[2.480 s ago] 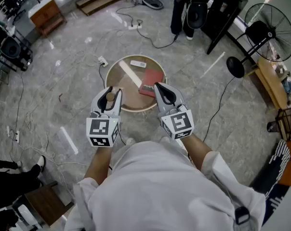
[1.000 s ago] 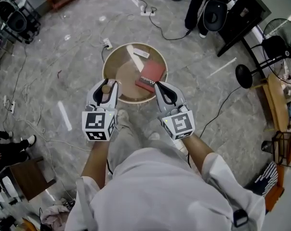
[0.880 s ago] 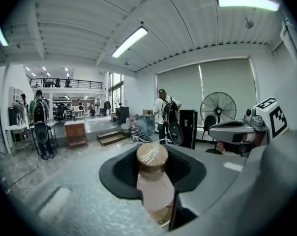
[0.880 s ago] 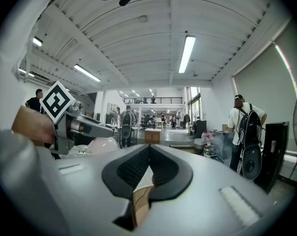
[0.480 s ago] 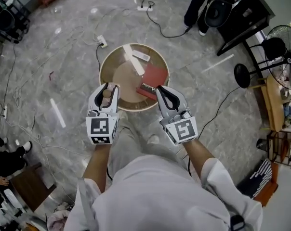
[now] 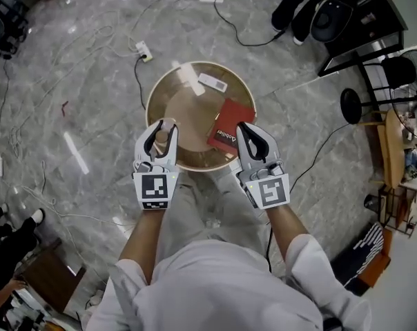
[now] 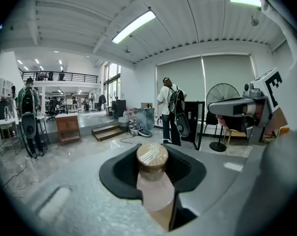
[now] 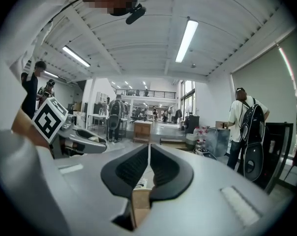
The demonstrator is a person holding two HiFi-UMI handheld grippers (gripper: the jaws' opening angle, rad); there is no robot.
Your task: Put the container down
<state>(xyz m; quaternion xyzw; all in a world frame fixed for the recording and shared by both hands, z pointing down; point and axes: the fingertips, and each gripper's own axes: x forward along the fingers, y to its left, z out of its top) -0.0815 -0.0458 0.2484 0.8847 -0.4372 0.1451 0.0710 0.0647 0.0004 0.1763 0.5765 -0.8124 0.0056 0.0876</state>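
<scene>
My right gripper (image 6: pixel 251 134) is pinched narrow on the near rim of the container (image 6: pixel 188 119). My left gripper (image 6: pixel 161 128) is clamped on a brown-topped peg (image 7: pixel 152 157) at that same rim. I would lower both sides evenly, I think, so the red book (image 6: pixel 230 131) inside the container does not slide.

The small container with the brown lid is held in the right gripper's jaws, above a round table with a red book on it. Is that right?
Not quite. The container is held in the left gripper's jaws, as the left gripper view shows. The right gripper's jaws are together with nothing between them. The rest stands: the round table has the red book on it.
</scene>
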